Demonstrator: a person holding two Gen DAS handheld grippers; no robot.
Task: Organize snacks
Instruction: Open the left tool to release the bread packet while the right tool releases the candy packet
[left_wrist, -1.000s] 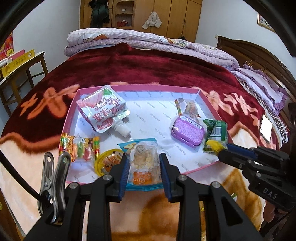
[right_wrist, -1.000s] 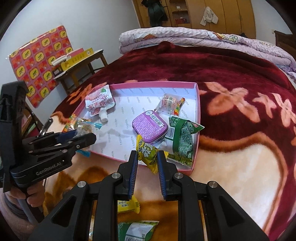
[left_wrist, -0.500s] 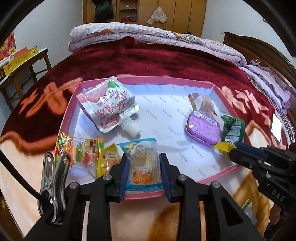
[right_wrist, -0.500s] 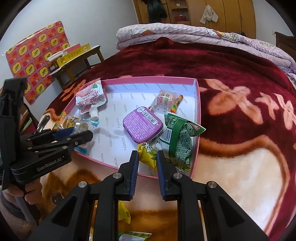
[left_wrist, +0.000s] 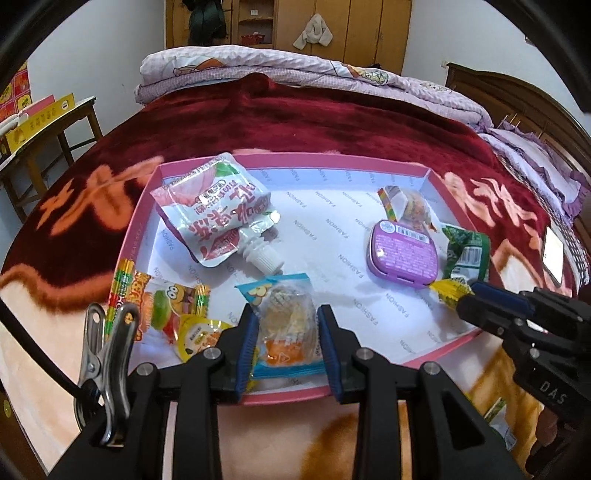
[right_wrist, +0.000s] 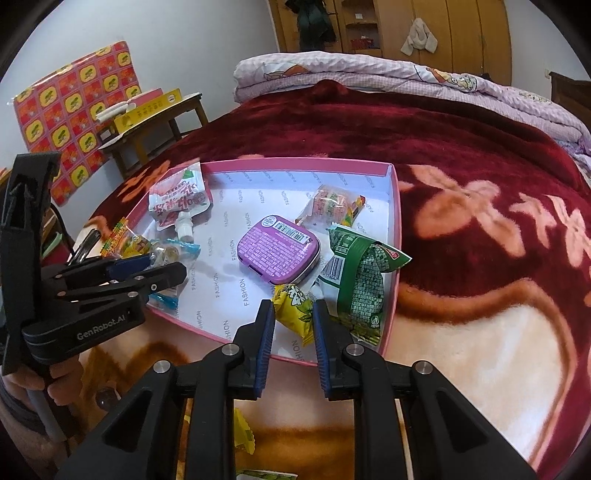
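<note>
Left hand-held gripper (left_wrist: 285, 325) opening around clear blue-edged cracker packet (left_wrist: 286, 325), now lower in pink tray (left_wrist: 295, 397); right hand-held gripper (right_wrist: 293, 319) still clamps yellow sachet (right_wrist: 295, 306).

- Showing plush, fuzzy cloth across the blanket (left_wrist: 332, 125).
- Looking like smooth matt card on the pink box (right_wrist: 392, 295).
- Gleaming as glossy plastic film on the pouch (left_wrist: 218, 218) and green packet (right_wrist: 360, 291).
- Shining smoothly on the purple tin (right_wrist: 277, 254).
- Glinting as bare metal on the clip (left_wrist: 107, 354).
- Appearing as matt black plastic on the left gripper (left_wrist: 284, 325).
</note>
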